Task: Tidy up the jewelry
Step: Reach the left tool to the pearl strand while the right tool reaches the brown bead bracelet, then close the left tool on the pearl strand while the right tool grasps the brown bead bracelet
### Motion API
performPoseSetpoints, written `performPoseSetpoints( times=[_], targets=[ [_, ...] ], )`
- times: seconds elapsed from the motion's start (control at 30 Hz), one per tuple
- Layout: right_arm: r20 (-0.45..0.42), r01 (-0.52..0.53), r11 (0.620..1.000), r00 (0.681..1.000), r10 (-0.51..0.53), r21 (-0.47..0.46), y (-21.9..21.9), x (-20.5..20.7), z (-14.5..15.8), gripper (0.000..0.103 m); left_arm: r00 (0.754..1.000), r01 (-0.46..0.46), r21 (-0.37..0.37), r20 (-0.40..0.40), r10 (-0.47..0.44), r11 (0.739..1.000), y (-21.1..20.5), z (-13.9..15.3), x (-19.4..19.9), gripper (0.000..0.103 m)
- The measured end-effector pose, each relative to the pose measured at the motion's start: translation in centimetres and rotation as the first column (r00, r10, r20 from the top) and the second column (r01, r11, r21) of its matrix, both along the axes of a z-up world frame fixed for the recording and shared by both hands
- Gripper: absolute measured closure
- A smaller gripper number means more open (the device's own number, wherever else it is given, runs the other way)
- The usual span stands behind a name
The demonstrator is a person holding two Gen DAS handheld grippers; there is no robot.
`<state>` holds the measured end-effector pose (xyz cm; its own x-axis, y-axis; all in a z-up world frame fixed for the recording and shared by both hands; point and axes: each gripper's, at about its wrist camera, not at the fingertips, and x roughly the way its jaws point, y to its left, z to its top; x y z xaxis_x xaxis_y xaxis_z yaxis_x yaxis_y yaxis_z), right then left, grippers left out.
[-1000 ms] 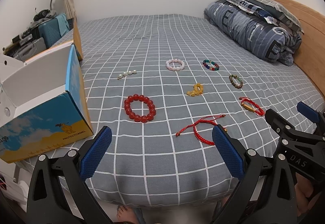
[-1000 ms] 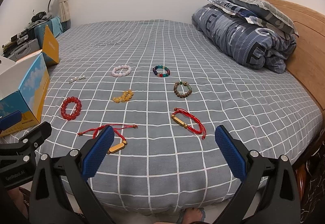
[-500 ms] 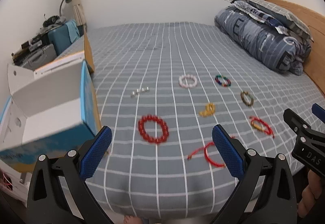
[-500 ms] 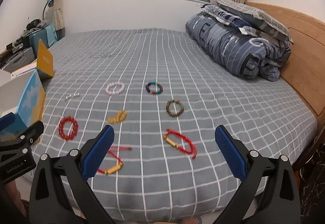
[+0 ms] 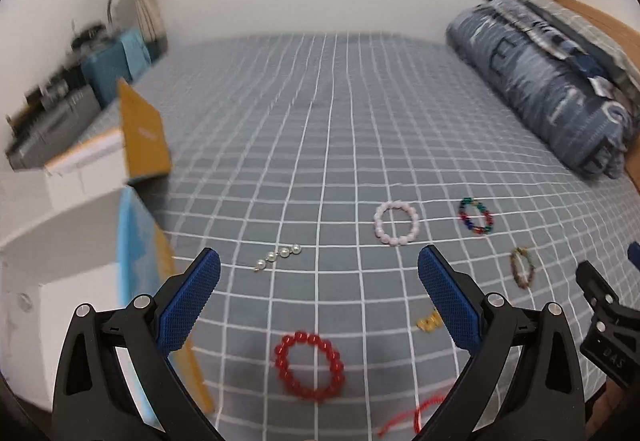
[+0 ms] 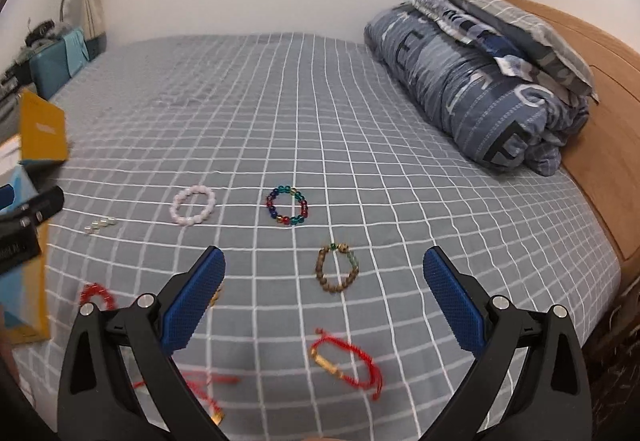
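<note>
Jewelry lies spread on the grey checked bed [image 5: 320, 145]. In the left wrist view I see a red bead bracelet [image 5: 309, 365], a pearl string [image 5: 278, 257], a pink bracelet [image 5: 397, 223], a multicolour bracelet [image 5: 476, 216], a brown bracelet [image 5: 523, 267] and a yellow piece [image 5: 430, 322]. My left gripper [image 5: 319, 297] is open above the red bracelet. My right gripper [image 6: 324, 299] is open above the brown bracelet [image 6: 337, 273] and a red cord bracelet [image 6: 346, 361]. Another red cord bracelet [image 6: 200, 385] lies at lower left.
An open white box with a blue and yellow side [image 5: 132, 281] stands at the bed's left edge. A folded blue duvet [image 6: 480, 89] and a wooden headboard [image 6: 592, 113] are on the right. Clutter sits on a shelf [image 5: 60, 113] at the left.
Both grippers have moved forward over the bed, closer to the jewelry. The bracelets look larger and sit lower in both views. Both stay open.
</note>
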<state>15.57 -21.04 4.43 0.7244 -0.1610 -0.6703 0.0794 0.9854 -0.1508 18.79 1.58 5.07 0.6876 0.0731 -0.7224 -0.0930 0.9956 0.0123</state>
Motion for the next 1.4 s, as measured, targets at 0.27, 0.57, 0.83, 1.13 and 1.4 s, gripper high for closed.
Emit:
performPoseSetpoints(
  times=[0.27,0.57,0.83,1.13,1.4],
  targets=[
    [-0.137,0.016,1.0,0.99,-0.012,0.024,-2.2,6.3,-5.8,0.008,0.985,-0.081,-0.018,-0.154,0.077,0.997,3.2,-6.6,7.1,0.006],
    [-0.242,0.03,0.999,0.97,-0.022,0.03,-3.0,10.2,-9.8,0.008,0.962,-0.106,-0.01,-0.253,0.1,0.994,4.5,-10.7,9.8,0.006],
    [-0.301,0.059,0.997,0.953,-0.039,0.058,-4.4,11.6,-11.9,0.008,0.941,-0.133,-0.062,-0.32,0.107,0.989,5.7,-13.0,10.9,0.007],
    [-0.348,0.057,0.995,0.937,-0.025,0.081,-4.3,12.3,-13.3,0.022,0.932,-0.132,-0.013,-0.341,0.119,0.991,5.6,-14.1,11.5,0.021],
    [-0.383,0.067,0.991,0.924,-0.017,0.118,-4.9,12.9,-13.8,0.033,0.935,-0.127,-0.001,-0.333,0.119,0.992,5.1,-13.8,11.0,0.052]
  ],
)
